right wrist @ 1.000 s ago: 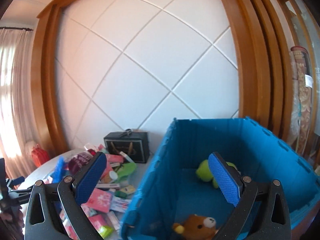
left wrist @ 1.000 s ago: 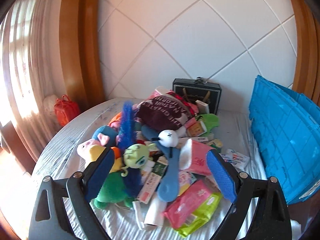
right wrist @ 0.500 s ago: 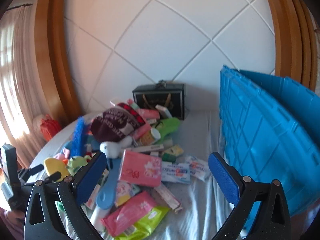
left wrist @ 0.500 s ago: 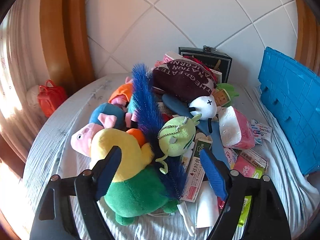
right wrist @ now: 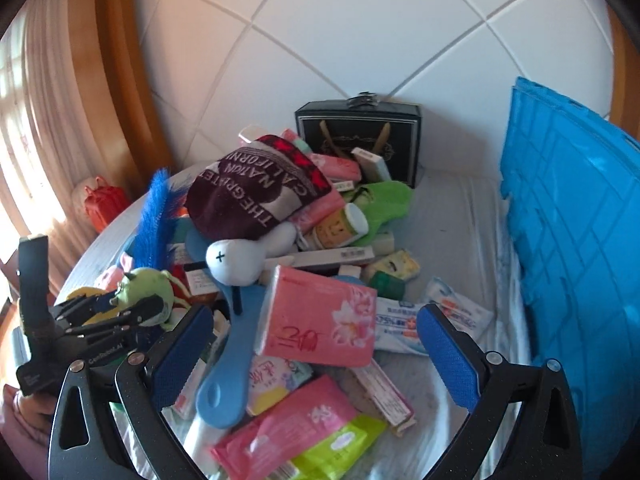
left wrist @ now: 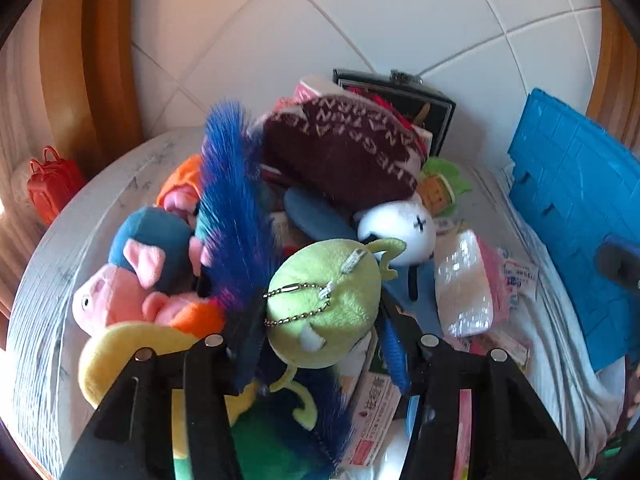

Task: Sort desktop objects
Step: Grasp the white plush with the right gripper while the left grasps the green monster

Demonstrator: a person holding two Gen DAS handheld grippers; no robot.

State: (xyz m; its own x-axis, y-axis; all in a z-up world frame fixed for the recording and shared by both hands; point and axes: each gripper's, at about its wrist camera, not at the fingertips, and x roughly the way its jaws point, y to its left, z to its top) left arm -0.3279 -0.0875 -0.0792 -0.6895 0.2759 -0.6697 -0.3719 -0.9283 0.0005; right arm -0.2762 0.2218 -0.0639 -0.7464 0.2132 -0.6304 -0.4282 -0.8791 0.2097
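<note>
Left wrist view: the left gripper (left wrist: pixel 320 344) is closing around the green plush ball (left wrist: pixel 322 308) with its bead chain; the toy is filling the gap between the jaws, and whether the pads are already pressing it cannot be told. A second ago the pile was lying further off and the jaws were standing wide; now the toy is sitting right between them. The gripper is pointing down at the heap on the counter (left wrist: pixel 52 256). Lying beside the ball: blue feather duster (left wrist: pixel 230 200), pink pig plush (left wrist: pixel 120 292), white plush head (left wrist: pixel 400 232), maroon knitted hat (left wrist: pixel 344 160). The blue crate (left wrist: pixel 576 216) is standing at the right.

Right wrist view: the right gripper (right wrist: pixel 312 344) is hanging released, jaws wide, nothing held, over the pink tissue pack (right wrist: pixel 320 316). A second ago it was facing into the blue crate (right wrist: pixel 568 216); now it is facing the pile. The left gripper (right wrist: pixel 108 312) is showing at the left edge, at the green plush ball (right wrist: pixel 148 288).
</note>
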